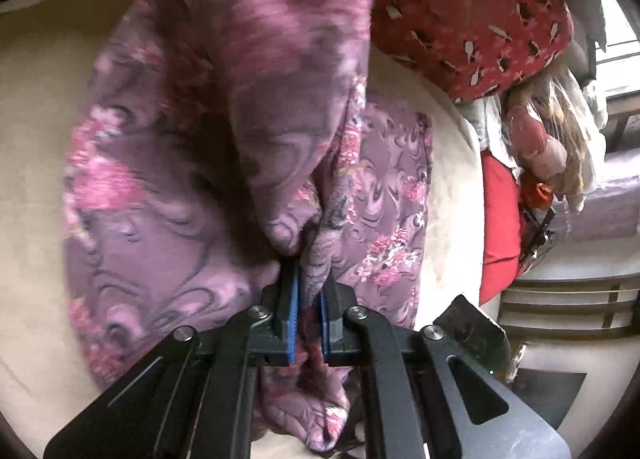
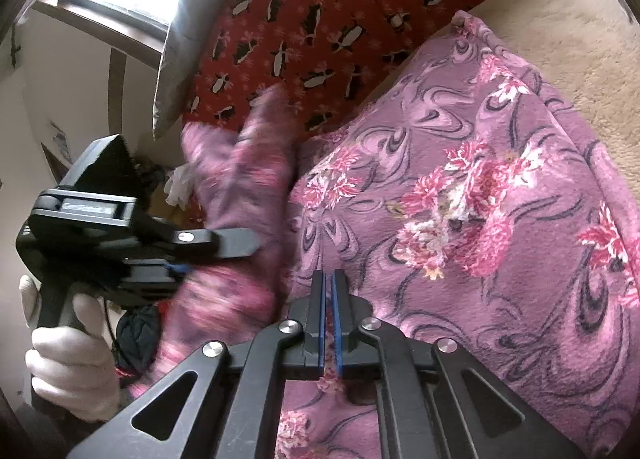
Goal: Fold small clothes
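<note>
The left gripper [image 1: 308,283] clamps a bunched fold of the garment [image 1: 168,195], lifting it to carry over. The right gripper [image 2: 329,279] hangs nearly closed, pinching nothing visible.

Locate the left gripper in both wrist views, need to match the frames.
Left wrist: left gripper sits bottom centre, its blue-padded fingers shut on a bunched fold of the purple floral garment.
Right wrist: the same gripper shows at left, side-on, held by a white-gloved hand, with blurred purple cloth trailing from it.
Shared landmark: the red penguin-print fabric along the top.
</note>
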A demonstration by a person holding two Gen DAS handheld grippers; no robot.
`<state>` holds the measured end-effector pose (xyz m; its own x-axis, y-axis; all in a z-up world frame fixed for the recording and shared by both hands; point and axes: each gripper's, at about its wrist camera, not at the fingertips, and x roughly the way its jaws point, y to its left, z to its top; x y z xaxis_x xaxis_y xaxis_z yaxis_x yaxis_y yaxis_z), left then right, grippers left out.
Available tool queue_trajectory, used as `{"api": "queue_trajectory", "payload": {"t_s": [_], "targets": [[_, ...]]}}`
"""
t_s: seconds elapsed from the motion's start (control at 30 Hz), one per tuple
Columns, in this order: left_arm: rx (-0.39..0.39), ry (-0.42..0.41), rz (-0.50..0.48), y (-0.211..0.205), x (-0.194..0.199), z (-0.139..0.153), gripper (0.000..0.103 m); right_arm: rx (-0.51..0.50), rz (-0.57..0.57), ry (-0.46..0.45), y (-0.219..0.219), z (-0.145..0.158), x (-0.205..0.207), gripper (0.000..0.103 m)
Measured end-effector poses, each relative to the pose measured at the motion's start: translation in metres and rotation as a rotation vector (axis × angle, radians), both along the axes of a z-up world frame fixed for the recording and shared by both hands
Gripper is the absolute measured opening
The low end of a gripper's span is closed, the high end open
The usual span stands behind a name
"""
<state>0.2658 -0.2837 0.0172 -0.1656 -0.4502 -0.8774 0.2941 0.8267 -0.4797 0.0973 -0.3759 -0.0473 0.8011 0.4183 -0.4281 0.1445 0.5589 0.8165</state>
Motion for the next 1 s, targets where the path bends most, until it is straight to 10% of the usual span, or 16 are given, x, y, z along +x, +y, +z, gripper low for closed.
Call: {"api": "queue_trajectory", "payload": {"t_s": [0.33,0.5,0.63,0.77,0.9,1.0], "targets": [[-0.084,0.082,0.047,0.021,-0.001,0.002,0.030,0.000,0.001,-0.001,-0.001,-0.001,-0.002,0.003],[-0.152,-0.012,0.168,0.083,-0.008,0.030,0.045,0.017,0.009,0.021,-0.003,0.000,0.000,0.004],[-0.026,-0.157,0.279,0.132,-0.005,0.030,0.046,0.107,-0.024,0.098,-0.021,0.004,-0.003,0.006],[-0.048,-0.116,0.298,0.146,-0.003,0.004,0.046,0.097,-0.072,0.067,-0.032,0.023,-0.001,0.039],[-0.110,-0.111,0.303,0.146,-0.005,-0.006,0.050,0.023,0.050,0.083,-0.012,0.035,0.038,0.049],[-0.110,-0.164,0.287,0.144,-0.005,-0.002,0.052,-0.150,0.153,0.157,0.015,0.039,0.064,0.039]]}}
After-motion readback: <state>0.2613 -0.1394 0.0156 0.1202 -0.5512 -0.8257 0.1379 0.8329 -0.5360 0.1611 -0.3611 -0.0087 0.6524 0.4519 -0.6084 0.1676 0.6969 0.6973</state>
